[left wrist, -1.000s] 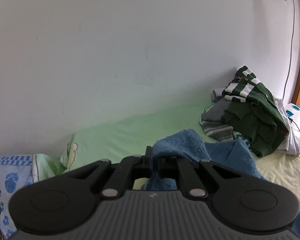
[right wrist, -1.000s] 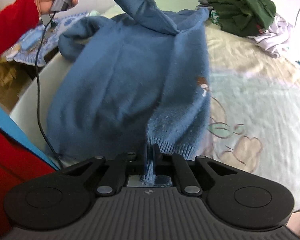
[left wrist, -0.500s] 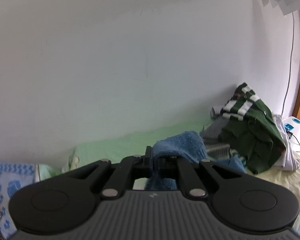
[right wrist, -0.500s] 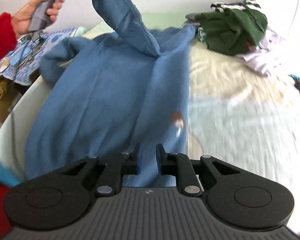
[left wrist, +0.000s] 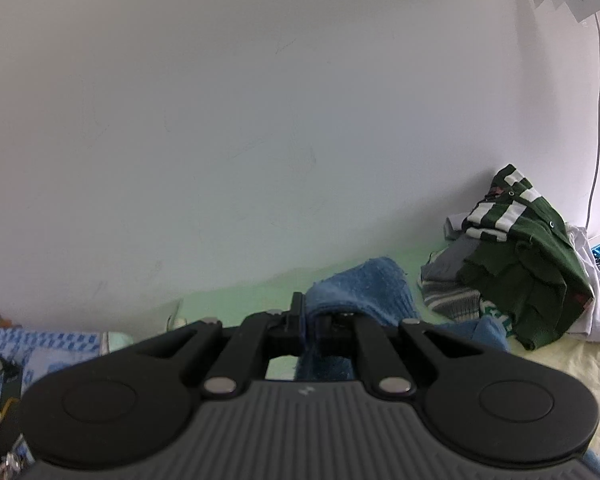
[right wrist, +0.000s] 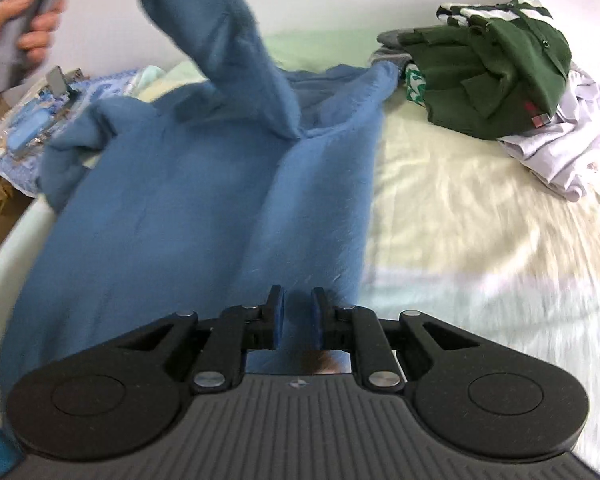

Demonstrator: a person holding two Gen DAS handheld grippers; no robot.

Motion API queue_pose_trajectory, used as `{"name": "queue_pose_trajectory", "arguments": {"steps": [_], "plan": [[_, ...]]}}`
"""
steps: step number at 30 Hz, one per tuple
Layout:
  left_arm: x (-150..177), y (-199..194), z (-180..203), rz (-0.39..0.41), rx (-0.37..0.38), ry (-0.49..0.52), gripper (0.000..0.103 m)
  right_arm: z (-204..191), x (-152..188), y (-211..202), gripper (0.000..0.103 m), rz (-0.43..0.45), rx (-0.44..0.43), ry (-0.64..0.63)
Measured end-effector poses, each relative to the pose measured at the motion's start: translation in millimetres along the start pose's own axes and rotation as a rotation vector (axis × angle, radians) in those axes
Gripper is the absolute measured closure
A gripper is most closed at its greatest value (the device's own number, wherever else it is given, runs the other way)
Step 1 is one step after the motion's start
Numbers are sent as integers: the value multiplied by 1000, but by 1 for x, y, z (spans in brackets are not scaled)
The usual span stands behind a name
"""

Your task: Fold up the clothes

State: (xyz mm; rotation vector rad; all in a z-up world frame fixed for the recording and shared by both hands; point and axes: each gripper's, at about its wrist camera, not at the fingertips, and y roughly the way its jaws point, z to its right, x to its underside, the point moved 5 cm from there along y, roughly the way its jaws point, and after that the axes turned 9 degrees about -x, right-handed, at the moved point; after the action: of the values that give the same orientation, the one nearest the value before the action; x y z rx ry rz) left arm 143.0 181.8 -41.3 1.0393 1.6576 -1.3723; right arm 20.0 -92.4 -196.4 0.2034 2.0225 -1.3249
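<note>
Blue sweater (right wrist: 188, 208) hem released, right tool (right wrist: 298, 312) now parted

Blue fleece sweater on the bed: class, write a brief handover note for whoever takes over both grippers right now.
Left gripper: shut on a sleeve of the blue fleece sweater, held up above the bed.
Right gripper: open, holding nothing, just above the sweater's body.
Sweater body lies spread on the pale sheet; dark green striped garment tops the unfolded pile by the wall.
Done: sweater laid out, one sleeve lifted.
Left: fold the sleeves in, fold the body, then the pile.
</note>
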Motion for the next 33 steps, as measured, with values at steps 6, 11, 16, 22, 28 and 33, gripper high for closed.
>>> {"name": "queue_pose_trajectory", "arguments": {"steps": [6, 11, 16, 22, 28, 33], "plan": [[22, -30, 7, -14, 34, 42, 97, 12, -19, 6, 89, -46, -71, -98], [59, -55, 44, -49, 62, 206, 96, 45, -74, -8, 88, 11, -38, -170], [96, -61, 75, -125, 115, 262, 92, 51, -127, -7, 82, 58, -100, -217], [135, -63, 107, -197, 178, 337, 91, 17, -143, 7, 75, 44, -228, -301], [153, -63, 108, -224, 201, 350, 87, -33, -113, 3, 68, 27, -320, -534], [141, -57, 96, -208, 220, 348, 86, -74, -73, -8, 55, 49, -327, -781]]}}
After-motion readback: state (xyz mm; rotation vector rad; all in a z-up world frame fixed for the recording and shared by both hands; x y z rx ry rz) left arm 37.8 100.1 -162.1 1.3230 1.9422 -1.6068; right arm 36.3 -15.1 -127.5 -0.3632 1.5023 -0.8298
